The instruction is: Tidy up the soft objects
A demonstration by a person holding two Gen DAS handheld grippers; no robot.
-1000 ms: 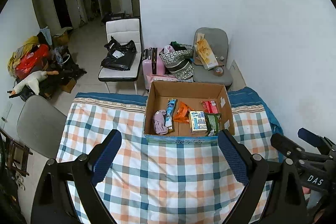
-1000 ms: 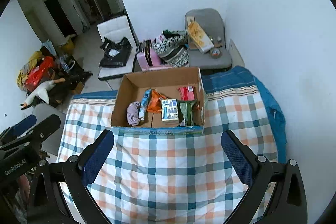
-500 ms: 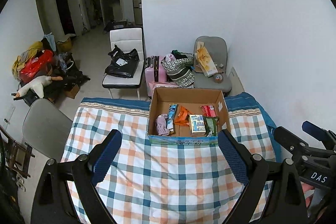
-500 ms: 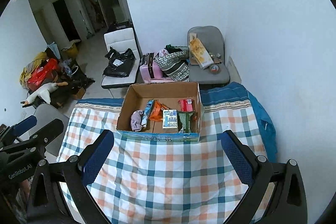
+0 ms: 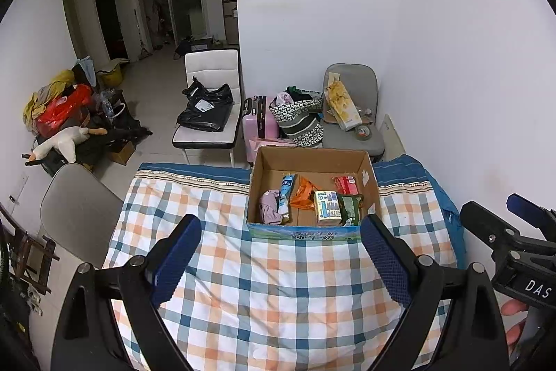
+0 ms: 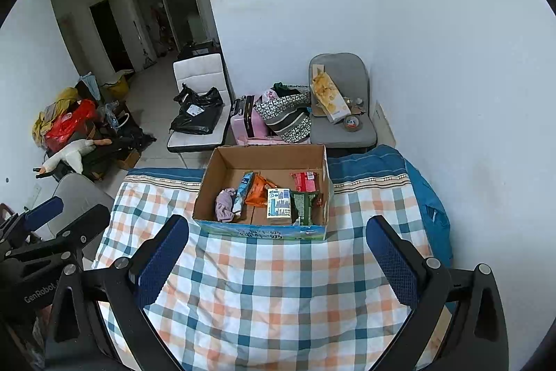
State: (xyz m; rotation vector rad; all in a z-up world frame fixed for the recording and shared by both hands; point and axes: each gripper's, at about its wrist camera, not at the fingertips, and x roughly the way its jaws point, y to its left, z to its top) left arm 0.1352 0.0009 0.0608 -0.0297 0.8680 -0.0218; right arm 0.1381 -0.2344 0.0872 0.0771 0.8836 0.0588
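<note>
An open cardboard box (image 5: pixel 369 193) (image 6: pixel 205 193) stands at the far side of a table under a checked cloth (image 5: pixel 278 284) (image 6: pixel 278 280). Inside lie a pale purple cloth (image 5: pixel 270 207) (image 6: pixel 224 204), a blue-white tube (image 5: pixel 285 193), an orange packet (image 5: pixel 303 195) (image 6: pixel 258 190), a white-green carton (image 5: pixel 326 207) (image 6: pixel 278 203), a green packet (image 5: pixel 350 206) and a red packet (image 5: pixel 344 185). My left gripper (image 5: pixel 281 261) is open and empty, above the cloth, well short of the box. My right gripper (image 6: pixel 278 261) is open and empty, likewise back from the box.
Behind the table stand a white chair with a black bag (image 5: pixel 208 106), a pink suitcase (image 5: pixel 257 120), a patterned tote (image 5: pixel 299 117) and a grey chair (image 5: pixel 351 113) with items. A grey chair (image 5: pixel 76 207) is at the table's left. Clutter (image 5: pixel 66 120) lies on the floor at left.
Both grippers have drawn back and up from the box, so it looks smaller and more wall shows. Both stay open and empty.
</note>
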